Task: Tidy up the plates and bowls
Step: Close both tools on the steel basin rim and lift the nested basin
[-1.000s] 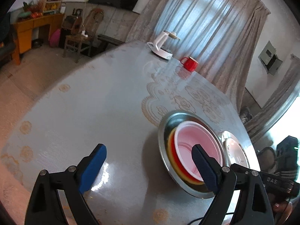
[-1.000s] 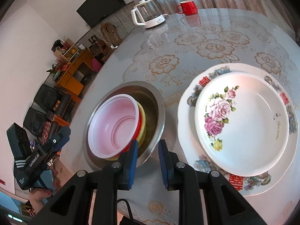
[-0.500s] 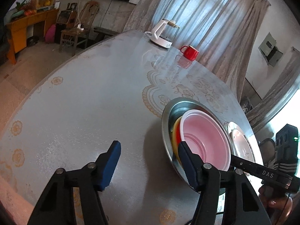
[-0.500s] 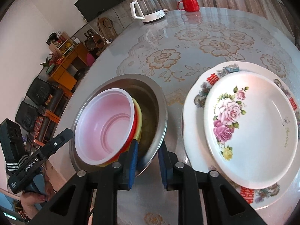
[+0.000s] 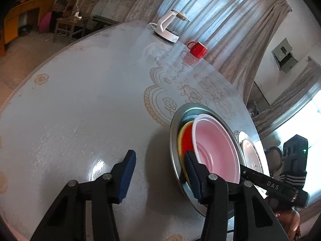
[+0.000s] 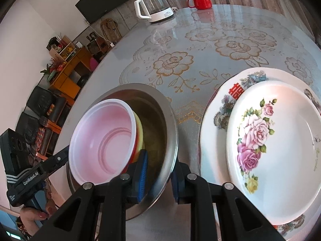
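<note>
The right gripper [image 6: 159,172] pinches the near rim of the steel basin [image 6: 170,120], which holds the tilted pink bowl [image 6: 104,140] nested over red and yellow bowls. The left gripper [image 5: 160,174], jaws just closing, straddles the basin's opposite rim, not yet pressing. Just beside it sit stacked floral plates [image 6: 280,140]; kettle [image 6: 152,6] and red mug [image 6: 200,1] stand far across the table [image 6: 200,40].

Round steel basin [image 6: 170,120]: brushed metal, dull sheen. Pink plastic bowl [image 6: 104,140] inside it: smooth, semi-gloss. Flowered white plates [image 6: 280,140]: glazed ceramic, glossy. Counter [image 5: 90,100]: glossy clear cover over lace-patterned cloth, strong glare. Blue gripper pads [image 6: 141,172]: matt, ribbed.
</note>
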Available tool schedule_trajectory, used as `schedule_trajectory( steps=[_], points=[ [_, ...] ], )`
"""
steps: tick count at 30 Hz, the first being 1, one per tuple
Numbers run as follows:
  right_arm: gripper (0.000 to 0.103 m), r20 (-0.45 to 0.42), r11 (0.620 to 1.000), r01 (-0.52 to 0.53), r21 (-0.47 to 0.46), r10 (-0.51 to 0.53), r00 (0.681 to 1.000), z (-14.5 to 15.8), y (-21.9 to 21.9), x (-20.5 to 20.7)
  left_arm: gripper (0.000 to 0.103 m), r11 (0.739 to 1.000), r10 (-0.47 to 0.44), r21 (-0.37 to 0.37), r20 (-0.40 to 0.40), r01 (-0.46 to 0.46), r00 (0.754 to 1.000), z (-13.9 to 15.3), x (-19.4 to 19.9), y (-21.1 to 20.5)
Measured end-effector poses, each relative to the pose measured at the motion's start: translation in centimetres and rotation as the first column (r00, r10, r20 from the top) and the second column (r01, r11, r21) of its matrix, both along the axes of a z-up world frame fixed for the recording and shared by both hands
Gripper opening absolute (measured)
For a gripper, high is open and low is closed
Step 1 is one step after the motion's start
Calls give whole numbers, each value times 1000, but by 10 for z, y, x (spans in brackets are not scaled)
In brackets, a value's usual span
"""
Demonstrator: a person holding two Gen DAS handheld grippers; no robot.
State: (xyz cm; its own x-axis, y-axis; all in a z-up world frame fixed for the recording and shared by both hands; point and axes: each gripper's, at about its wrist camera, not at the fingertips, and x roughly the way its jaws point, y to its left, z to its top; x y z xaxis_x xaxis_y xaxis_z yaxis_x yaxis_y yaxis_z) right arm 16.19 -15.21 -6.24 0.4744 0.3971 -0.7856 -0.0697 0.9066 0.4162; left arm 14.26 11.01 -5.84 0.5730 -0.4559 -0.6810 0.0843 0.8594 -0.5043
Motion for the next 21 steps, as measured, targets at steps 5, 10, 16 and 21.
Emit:
schedule_trajectory(
  steps=[5, 10, 16, 21],
  points=[
    [19, 10, 1000, -11, -12, 11, 1000, 0, 2, 6, 35, 999, -32, -5, 2, 32, 1000, 3, 6, -2],
    [16, 21, 999, -25, -38, 26, 999, -1, 3, 7, 35, 999, -53, 8, 15, 53, 998, 5, 10, -7],
    [15, 21, 999, -28, -44, 29, 999, -1, 2, 10, 35, 997, -58, -48, 13, 58, 998, -1, 13, 0],
    [15, 20, 998, -34, -50, 35, 999, 0, 3, 10, 35, 996, -51, -67, 15, 52, 999, -2, 11, 2]
  ],
)
